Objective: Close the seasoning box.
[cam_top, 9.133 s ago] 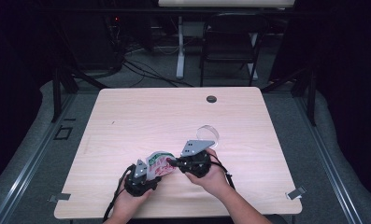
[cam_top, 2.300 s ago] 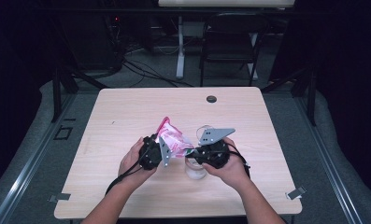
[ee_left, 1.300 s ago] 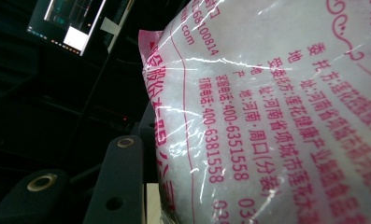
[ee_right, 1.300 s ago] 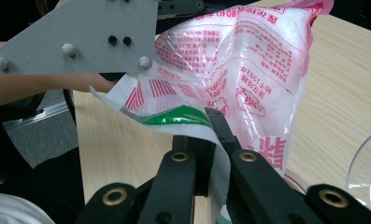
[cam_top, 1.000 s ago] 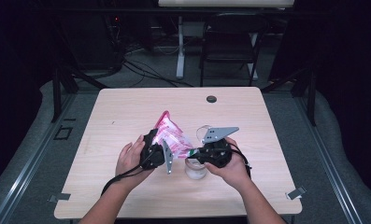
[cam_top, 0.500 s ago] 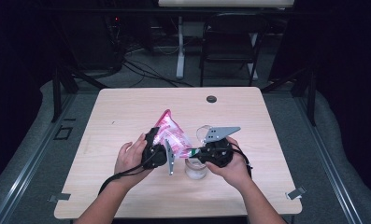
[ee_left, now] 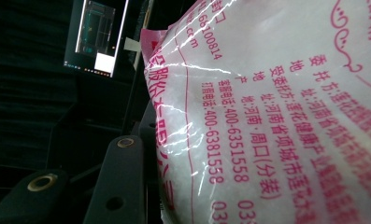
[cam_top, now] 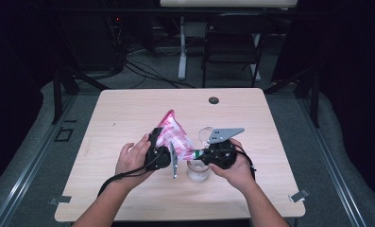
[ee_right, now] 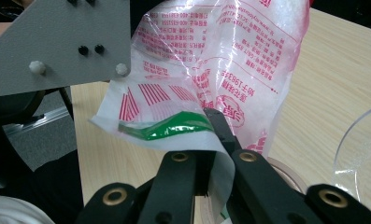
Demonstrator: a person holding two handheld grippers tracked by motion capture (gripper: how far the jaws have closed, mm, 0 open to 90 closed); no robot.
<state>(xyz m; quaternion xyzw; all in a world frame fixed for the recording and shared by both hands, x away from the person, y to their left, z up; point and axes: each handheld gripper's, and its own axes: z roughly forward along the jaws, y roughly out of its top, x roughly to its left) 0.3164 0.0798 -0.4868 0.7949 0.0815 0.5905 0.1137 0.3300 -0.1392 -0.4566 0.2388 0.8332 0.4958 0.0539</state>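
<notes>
Hands of a person reach in from the near edge of a light wooden desk (cam_top: 128, 113), each holding a black two-jaw gripper above the desk's middle. Between the two grippers hangs a clear plastic bag (cam_top: 173, 135) printed with pink lettering and filled with white grains. The bag is tilted, its pointed corner lifted toward the far edge and its lower end dipping toward the near edge.

The left gripper (cam_top: 162, 152) clamps the body of the bag from the left, jaws partly apart around its bulk; in the left gripper view the bag (ee_left: 276, 121) presses against the one black jaw seen there.

The right gripper (cam_top: 201, 155) has its jaws closed tight on the bag's lower edge, where a green strip (ee_right: 167, 128) runs along the plastic. In the right gripper view the thin film (ee_right: 220, 60) folds down between the two black jaws.

A small clear cup (cam_top: 197, 171) stands on the desk directly under the bag's lower end, toward the near edge. A small dark round disc (cam_top: 214, 100) sits by the middle of the desk's far edge, well apart from the hands.
</notes>
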